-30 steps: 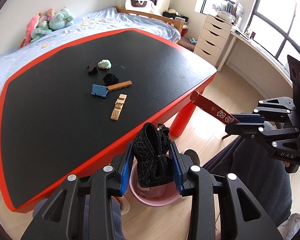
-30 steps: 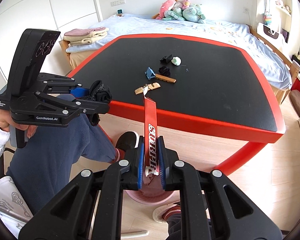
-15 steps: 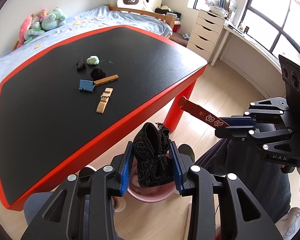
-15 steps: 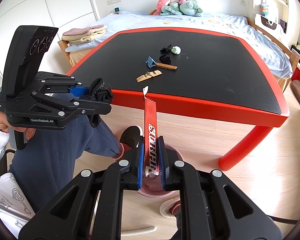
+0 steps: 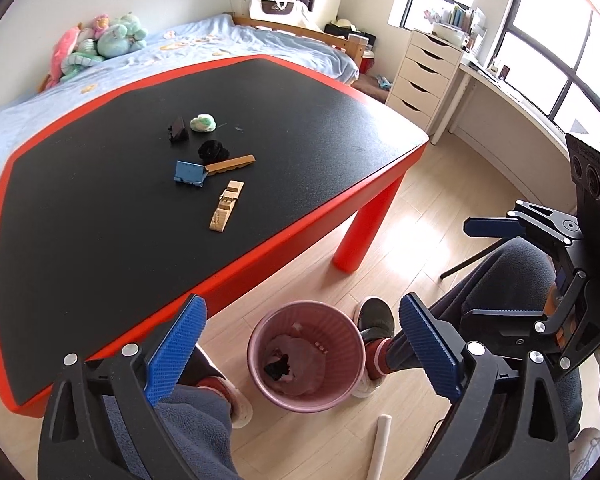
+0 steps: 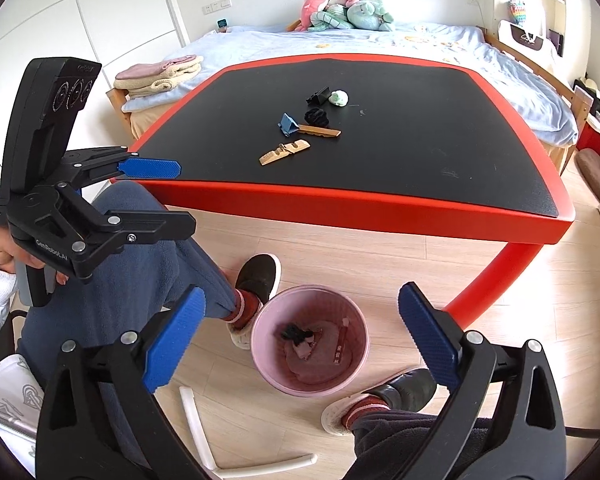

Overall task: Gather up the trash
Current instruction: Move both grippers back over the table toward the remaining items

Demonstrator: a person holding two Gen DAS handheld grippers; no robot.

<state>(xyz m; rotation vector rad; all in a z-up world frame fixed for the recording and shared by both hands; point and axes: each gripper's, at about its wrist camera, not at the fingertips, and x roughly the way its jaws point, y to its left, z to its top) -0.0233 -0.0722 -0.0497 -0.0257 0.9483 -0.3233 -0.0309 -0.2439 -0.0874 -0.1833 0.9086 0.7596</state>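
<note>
Left wrist view: the left gripper [image 5: 300, 344] hangs with jaws spread wide above 1 pink bin [image 5: 306, 354] on the floor, a black mesh scrap [image 5: 278, 366] and red wrapper [image 6: 340, 344] lying inside. The right gripper [image 6: 300, 340] is spread too. On the table [image 5: 80, 240] sit 6 bits: 2 wooden pieces [image 5: 226, 206], 1 blue clip [image 5: 189, 173], 2 black items, 1 green wad [image 5: 203, 123]. The person's feet flank the bin.
</note>
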